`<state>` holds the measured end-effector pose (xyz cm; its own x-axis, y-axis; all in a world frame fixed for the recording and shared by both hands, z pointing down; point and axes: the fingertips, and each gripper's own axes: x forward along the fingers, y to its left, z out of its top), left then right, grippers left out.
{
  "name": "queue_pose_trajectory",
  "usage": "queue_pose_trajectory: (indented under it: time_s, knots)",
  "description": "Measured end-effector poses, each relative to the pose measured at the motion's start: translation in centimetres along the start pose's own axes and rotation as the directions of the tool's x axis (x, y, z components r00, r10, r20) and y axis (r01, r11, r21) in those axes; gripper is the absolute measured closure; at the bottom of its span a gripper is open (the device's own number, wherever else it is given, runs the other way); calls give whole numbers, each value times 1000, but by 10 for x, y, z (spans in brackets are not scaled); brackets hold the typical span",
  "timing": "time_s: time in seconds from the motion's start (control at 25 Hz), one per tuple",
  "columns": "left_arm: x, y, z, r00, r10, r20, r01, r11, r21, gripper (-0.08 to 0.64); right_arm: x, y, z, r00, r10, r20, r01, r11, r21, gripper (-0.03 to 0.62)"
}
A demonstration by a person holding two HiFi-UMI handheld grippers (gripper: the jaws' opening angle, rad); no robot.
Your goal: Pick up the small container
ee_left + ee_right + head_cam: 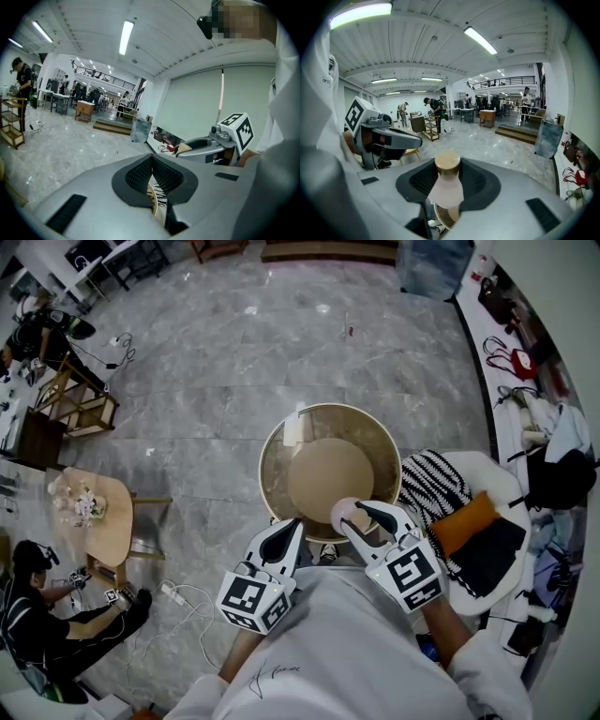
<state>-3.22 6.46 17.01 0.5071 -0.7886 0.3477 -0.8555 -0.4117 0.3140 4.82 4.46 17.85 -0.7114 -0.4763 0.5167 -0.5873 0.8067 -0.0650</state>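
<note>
my right tongs [447, 174] are clamped on the small container [446, 192], pink with a tan cap [447, 161], near the front edge of the round desk [274, 451], seemingly lifted clear. my left tongs [151, 164] sit pressed together, empty, just beside.

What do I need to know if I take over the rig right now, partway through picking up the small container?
Left gripper: shut, empty, beside the right one at the near edge of the round table.
Right gripper: shut on the small container, pads on its pale body, cap up.
Done: container grasped and apparently lifted off the table.
Left: confirm it is clear of the glass top, then hold it steady.
</note>
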Motion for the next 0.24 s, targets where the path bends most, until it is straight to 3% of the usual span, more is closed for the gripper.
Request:
queue_pose_trajectory:
  time_s: [0.24]
  knots:
    - [1, -4, -4, 1000, -6, -3, 6, 1000, 2, 543, -1, 0, -7, 1000, -5, -7, 5, 1000, 8, 445]
